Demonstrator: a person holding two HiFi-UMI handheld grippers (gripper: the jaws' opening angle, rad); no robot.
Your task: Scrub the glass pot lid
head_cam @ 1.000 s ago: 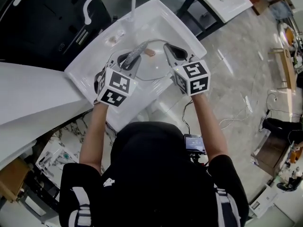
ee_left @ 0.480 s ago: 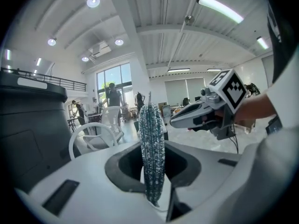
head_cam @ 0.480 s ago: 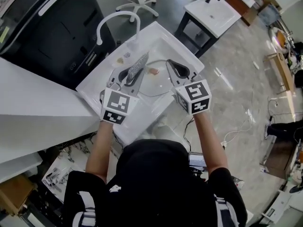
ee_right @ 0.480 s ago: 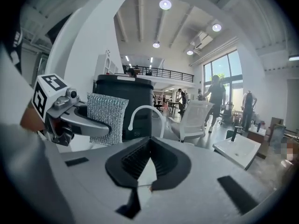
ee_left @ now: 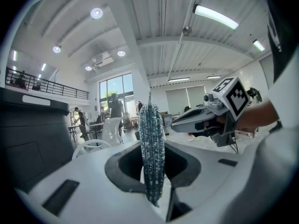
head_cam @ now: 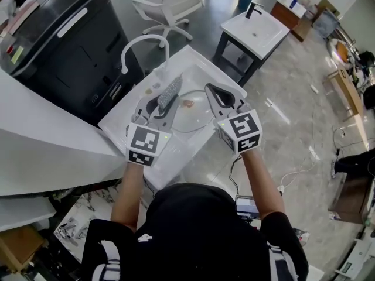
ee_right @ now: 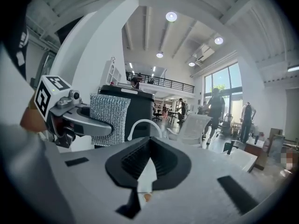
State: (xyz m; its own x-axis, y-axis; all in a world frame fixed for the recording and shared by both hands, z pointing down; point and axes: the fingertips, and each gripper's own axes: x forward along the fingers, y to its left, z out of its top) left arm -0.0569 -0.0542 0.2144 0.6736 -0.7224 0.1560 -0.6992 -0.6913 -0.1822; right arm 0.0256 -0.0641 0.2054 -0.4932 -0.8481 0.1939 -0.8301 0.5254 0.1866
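Where the head view looks down on the white sink (head_cam: 202,63), both grippers are held above the basin, side by side and apart, each pointing away from the person. The left gripper (head_cam: 159,102) has its jaws closed on a silver mesh scouring pad (head_cam: 170,90). In the left gripper view the pad stands edge-on between the jaws and rises past their tips. In the right gripper view the same pad shows its flat face, projecting forward from the left gripper, with the open room behind it. The right gripper (head_cam: 211,90) has its jaws drawn together, with only a thin sliver visible between them and no object gripped. The glass pot lid (head_cam: 196,116) lies flat in the basin, below the two grippers and between their jaw lines, nearer the right gripper than the left. A small pinkish spot (head_cam: 188,103) sits at the glass, between the pad and the right gripper; what it is cannot be determined. A curved white faucet (head_cam: 140,41) rises beyond the left gripper's tips, at the far-left edge of the sink. A black cabinet (head_cam: 64,45) stands to the left of the left gripper, past the faucet. A white chair (head_cam: 170,7) and a second small sink (head_cam: 258,31) on a dark stand are located on the floor well beyond both grippers.
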